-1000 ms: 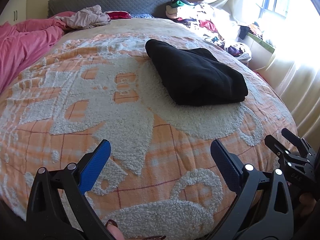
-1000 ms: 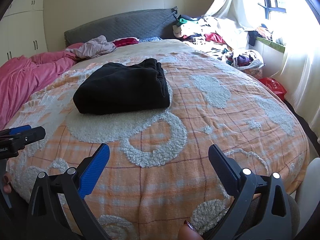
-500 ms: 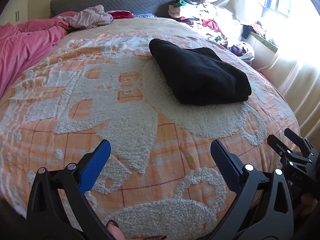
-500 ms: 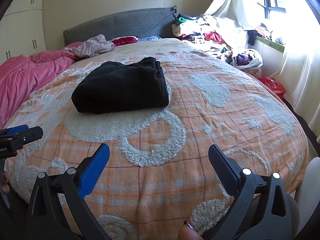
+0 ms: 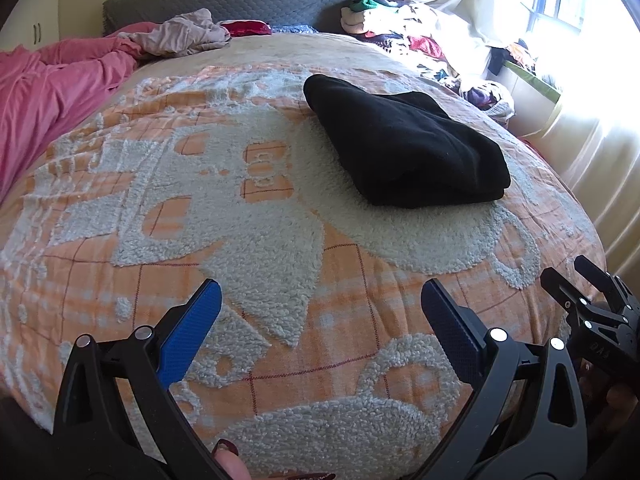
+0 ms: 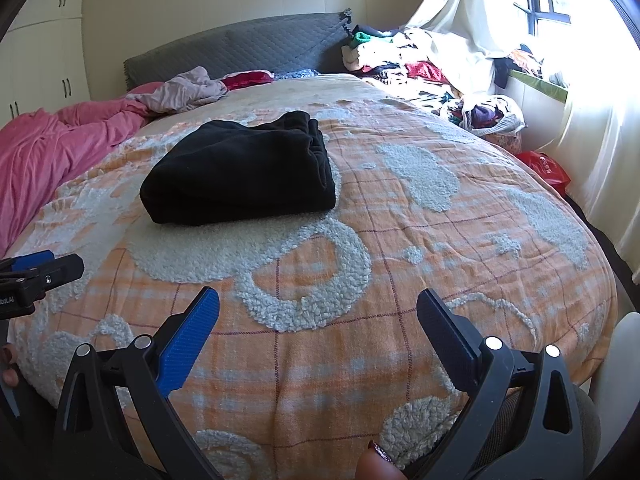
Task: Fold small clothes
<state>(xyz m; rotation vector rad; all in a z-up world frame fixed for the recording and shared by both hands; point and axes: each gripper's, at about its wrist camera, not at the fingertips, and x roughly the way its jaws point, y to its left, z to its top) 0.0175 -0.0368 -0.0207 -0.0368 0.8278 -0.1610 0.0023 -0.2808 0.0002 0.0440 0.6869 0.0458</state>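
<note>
Seen from the right wrist, left gripper [image 6: 38,270] poking in at the left edge with spread undeterminable, folded black garment [image 6: 240,172] lying upper centre on the orange blanket [image 6: 400,248] of the bed, right gripper [image 6: 318,320] released, empty, at bottom centre.

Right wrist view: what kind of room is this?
Most likely a home bedroom: a bed under an orange plaid blanket with a grey quilted headboard, white wardrobe doors, and a heap of clothes by the curtained window.
</note>
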